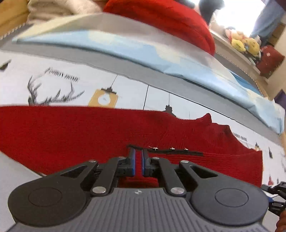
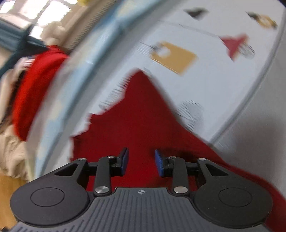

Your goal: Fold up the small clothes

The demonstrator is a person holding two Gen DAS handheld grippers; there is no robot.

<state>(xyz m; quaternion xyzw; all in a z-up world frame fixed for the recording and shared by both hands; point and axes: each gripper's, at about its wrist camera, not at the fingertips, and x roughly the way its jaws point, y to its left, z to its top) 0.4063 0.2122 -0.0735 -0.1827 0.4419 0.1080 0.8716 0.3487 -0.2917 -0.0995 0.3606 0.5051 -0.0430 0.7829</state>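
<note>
A small red knitted garment point(image 1: 93, 132) lies spread on a printed bed sheet point(image 1: 53, 75); a black trim strip with small metal snaps point(image 1: 168, 150) runs across it. My left gripper point(image 1: 139, 157) is nearly closed, its blue pads pinching the red fabric at that trim. In the right wrist view, which is motion-blurred, the same red garment point(image 2: 135, 121) lies under my right gripper point(image 2: 141, 158), whose jaws stand open and hold nothing, just above the cloth.
A light blue folded sheet point(image 1: 125, 48) and a red cushion point(image 1: 160, 19) lie beyond the garment. Stuffed toys point(image 1: 244, 43) sit on a ledge at far right. Beige bedding point(image 2: 10, 151) and a window point(image 2: 44, 10) show in the right wrist view.
</note>
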